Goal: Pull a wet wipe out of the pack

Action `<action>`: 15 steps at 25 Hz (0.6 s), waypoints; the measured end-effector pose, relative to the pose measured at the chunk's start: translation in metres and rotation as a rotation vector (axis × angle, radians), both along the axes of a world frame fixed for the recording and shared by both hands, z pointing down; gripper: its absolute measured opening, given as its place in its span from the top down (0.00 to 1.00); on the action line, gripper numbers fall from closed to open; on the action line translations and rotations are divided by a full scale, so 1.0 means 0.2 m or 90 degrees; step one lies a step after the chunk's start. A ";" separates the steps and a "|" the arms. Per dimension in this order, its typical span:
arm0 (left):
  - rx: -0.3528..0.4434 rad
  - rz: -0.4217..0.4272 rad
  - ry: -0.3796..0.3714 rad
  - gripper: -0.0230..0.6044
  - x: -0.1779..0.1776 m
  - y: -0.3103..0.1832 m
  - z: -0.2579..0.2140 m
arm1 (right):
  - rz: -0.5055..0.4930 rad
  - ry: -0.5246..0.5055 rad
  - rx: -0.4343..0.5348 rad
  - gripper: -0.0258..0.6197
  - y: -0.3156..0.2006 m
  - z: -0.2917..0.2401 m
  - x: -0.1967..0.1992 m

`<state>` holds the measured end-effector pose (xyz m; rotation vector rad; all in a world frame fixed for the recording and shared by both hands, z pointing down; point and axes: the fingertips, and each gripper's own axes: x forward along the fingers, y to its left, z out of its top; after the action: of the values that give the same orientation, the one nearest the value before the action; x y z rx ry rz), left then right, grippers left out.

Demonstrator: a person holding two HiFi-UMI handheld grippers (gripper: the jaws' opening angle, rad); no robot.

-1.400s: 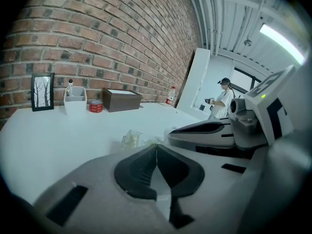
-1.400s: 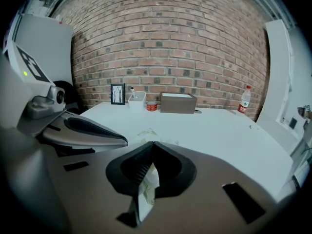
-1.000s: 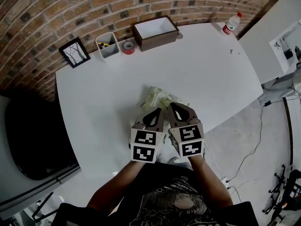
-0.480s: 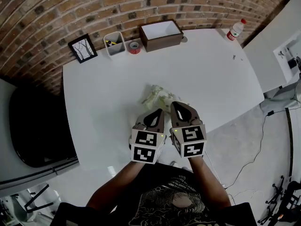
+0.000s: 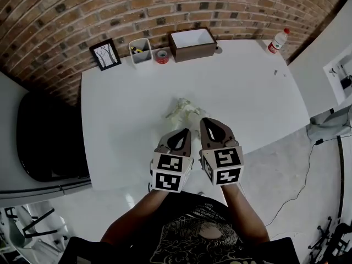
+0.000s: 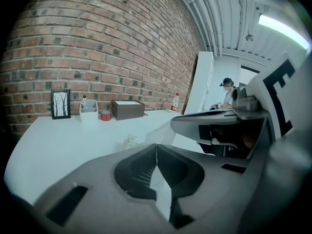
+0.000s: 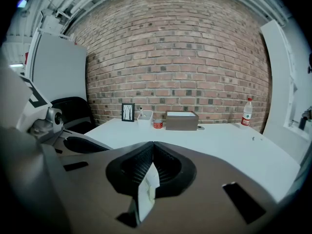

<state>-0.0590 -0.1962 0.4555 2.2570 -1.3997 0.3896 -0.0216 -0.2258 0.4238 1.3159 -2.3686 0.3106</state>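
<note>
The wet wipe pack (image 5: 184,110), pale green and white and crumpled, lies on the white table (image 5: 247,87) just beyond both grippers; it also shows small in the left gripper view (image 6: 130,141). My left gripper (image 5: 179,132) and right gripper (image 5: 204,121) hover side by side near the table's front edge, tips pointing at the pack and apart from it. The left gripper (image 6: 156,145) has its jaws together, and so does the right gripper (image 7: 153,143). A thin white strip shows low behind each pair of tips; I cannot tell what it is.
Along the far edge by the brick wall stand a picture frame (image 5: 105,54), a white holder (image 5: 141,50), a red tape roll (image 5: 161,56) and a brown box (image 5: 192,42). A water bottle (image 5: 277,39) stands at the far right corner. A black chair (image 5: 47,142) is left of the table.
The head view has shifted, so the table and its objects sit further right. Both grippers keep the same shut, side-by-side pose. The pack now lies a little farther from their tips.
</note>
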 end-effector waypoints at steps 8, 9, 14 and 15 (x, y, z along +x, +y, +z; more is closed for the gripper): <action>0.017 -0.017 -0.008 0.94 0.06 0.06 -0.05 | -0.019 -0.011 0.018 0.93 0.07 -0.07 0.06; 0.019 -0.019 -0.008 0.94 0.07 0.07 -0.06 | -0.021 -0.011 0.020 0.93 0.08 -0.08 0.07; 0.034 -0.030 -0.010 0.94 0.13 0.11 -0.10 | -0.031 -0.013 0.030 0.93 0.13 -0.10 0.13; 0.036 -0.032 -0.011 0.94 0.14 0.11 -0.10 | -0.033 -0.012 0.031 0.93 0.14 -0.10 0.14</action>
<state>-0.0307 -0.1739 0.4349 2.2624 -1.4907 0.3574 0.0062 -0.1982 0.4035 1.2763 -2.4364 0.2518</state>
